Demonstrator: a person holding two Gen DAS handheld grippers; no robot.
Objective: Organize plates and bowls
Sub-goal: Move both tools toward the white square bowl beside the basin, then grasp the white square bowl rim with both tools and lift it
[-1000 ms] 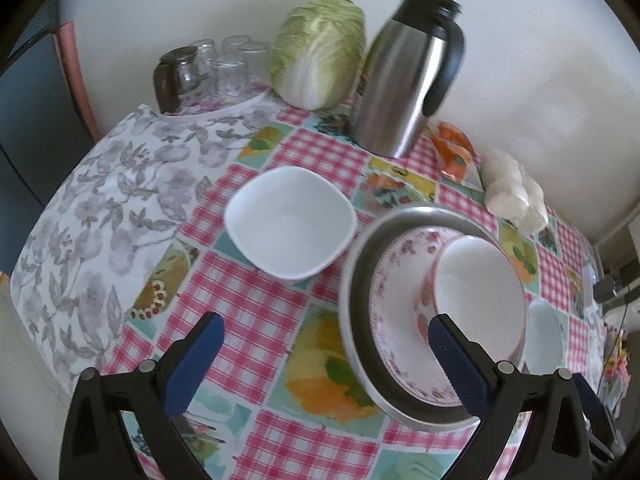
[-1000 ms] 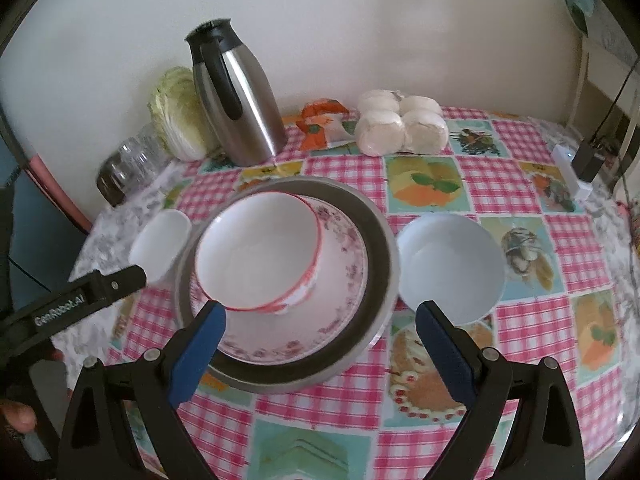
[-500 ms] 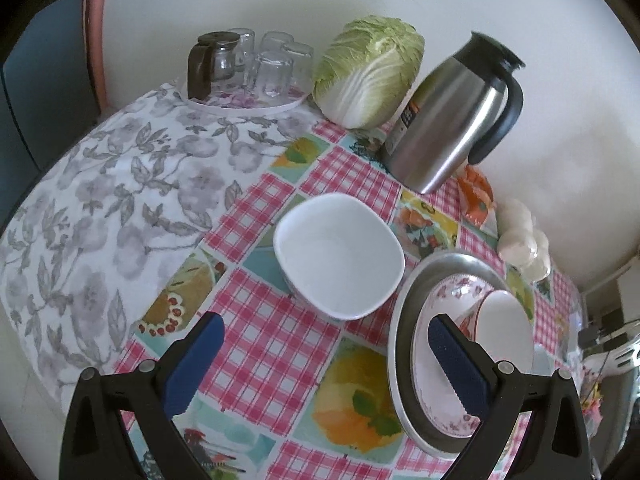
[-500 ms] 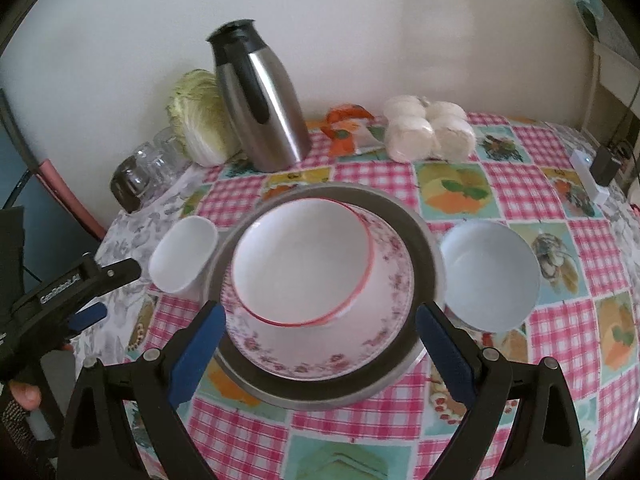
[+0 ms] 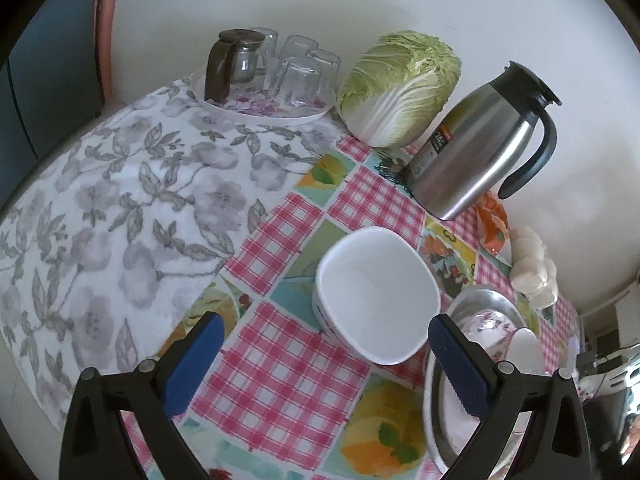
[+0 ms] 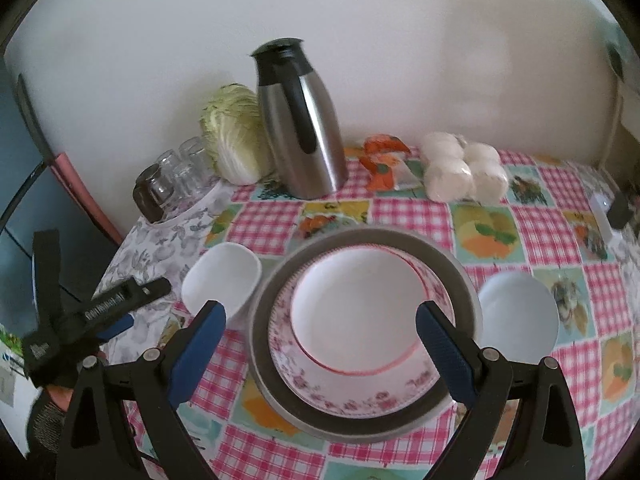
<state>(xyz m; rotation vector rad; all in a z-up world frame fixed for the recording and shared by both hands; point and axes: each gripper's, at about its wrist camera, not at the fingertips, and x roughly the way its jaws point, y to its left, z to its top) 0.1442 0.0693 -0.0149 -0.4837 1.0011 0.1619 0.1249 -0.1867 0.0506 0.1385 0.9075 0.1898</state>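
Two bowls, square white bowl [image 5: 376,296] and round white bowl [image 6: 518,312], are sitting unstacked; left tool [image 5: 320,360] and right tool [image 6: 320,344] are hanging spread, empty.

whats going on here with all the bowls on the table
A person is tidying dishes with two handheld grippers. Both the left gripper and right gripper are open and empty. A red-rimmed bowl sits on a floral plate inside a metal pan; a square white bowl and a round white bowl stand loose beside it.
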